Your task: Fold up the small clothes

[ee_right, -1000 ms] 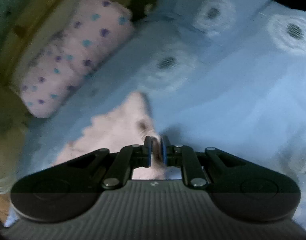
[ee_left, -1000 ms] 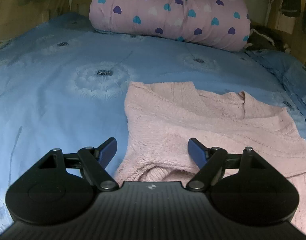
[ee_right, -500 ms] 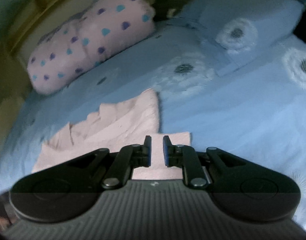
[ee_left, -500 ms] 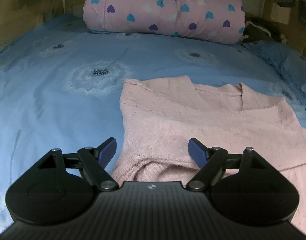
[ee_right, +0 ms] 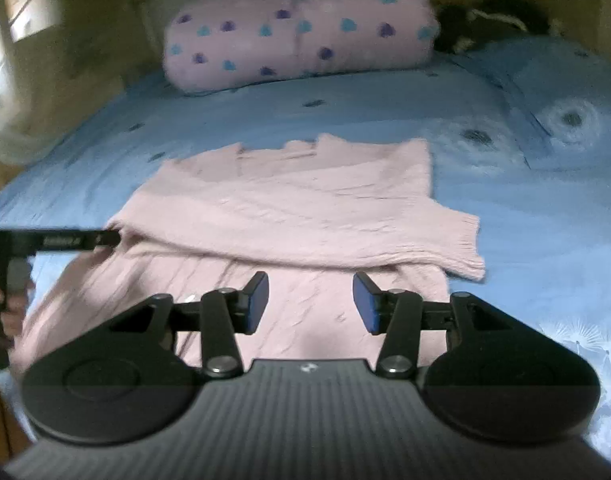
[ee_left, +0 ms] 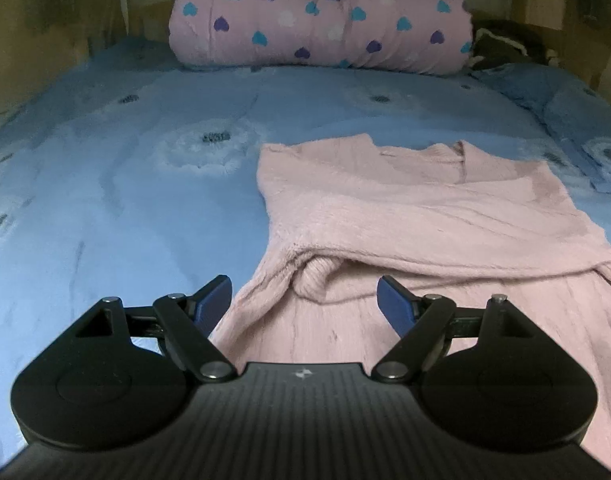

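On the blue bedsheet (ee_left: pixel 105 208) the pink sweater (ee_left: pixel 405 208) is laid with both sleeves folded across, the body fold left, while the left gripper (ee_left: pixel 305 304) is held wide and empty and the right gripper (ee_right: pixel 311 304), just opened, is kept clear of it.

One pink knitted sweater (ee_left: pixel 405 216) lies on one blue dandelion-print bedsheet (ee_left: pixel 105 200). One heart-patterned rolled quilt (ee_left: pixel 317 16) and two grippers show.

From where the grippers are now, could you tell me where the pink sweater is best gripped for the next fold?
Probably the near hem of the pink sweater, coming from the near side, one corner per gripper. Both sleeves already lie folded across the body, so the flat lower part, which runs out of view below both cameras, is what is left to lift toward the collar.
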`<state>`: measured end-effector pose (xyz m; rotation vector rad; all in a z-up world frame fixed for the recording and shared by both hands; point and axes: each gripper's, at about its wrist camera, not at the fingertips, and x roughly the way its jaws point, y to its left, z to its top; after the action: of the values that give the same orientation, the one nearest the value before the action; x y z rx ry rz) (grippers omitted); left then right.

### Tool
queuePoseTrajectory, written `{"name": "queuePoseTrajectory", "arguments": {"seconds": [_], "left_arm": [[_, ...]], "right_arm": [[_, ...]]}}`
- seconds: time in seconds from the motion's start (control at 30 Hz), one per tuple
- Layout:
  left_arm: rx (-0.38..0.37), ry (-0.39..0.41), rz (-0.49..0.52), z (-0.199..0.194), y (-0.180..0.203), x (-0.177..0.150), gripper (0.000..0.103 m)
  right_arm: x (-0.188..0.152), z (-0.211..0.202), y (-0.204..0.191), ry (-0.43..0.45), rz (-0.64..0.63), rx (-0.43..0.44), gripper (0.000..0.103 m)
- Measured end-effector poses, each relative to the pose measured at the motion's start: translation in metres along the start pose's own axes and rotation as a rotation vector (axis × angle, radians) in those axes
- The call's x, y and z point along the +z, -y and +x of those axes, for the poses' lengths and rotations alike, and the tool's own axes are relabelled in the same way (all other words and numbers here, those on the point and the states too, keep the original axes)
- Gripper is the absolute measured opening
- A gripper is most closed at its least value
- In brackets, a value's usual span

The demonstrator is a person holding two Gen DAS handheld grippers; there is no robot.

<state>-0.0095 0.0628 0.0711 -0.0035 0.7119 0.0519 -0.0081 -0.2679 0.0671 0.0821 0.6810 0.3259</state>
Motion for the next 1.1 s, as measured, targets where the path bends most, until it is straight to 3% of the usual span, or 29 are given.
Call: {"name": "queuePoseTrajectory", "arguments": {"seconds": [0.13,0.43,0.6,0.83,1.1], "left_arm": [[-0.026,0.023,0.0,-0.035,0.005,-0.01,0.089],[-0.078,0.005,0.054,-0.091,0.023,-0.032,0.09],[-0.083,0.02,0.067,-0.099,0.028,-0.03,0.09],[-0.116,0.039,0.024,-0.061,0.035,0.01,0.091],[-0.126,0.067,0.045,0.035,0.071,0.073,0.091]], "right_arm": [[-0.01,-0.019,-0.019,0.02,-0.062,0.015,0.059],[-0.037,-0.048,-0.044,0.026,-0.084,0.039,0.059],[-0.043,-0.056,-0.044,0.009,-0.073,0.057,0.059],[-0.007,-0.034,-0.021,0.029,-0.104,0.014,0.059],[0.049,0.033,0.013,0.054,-0.07,-0.01,0.059]]}}
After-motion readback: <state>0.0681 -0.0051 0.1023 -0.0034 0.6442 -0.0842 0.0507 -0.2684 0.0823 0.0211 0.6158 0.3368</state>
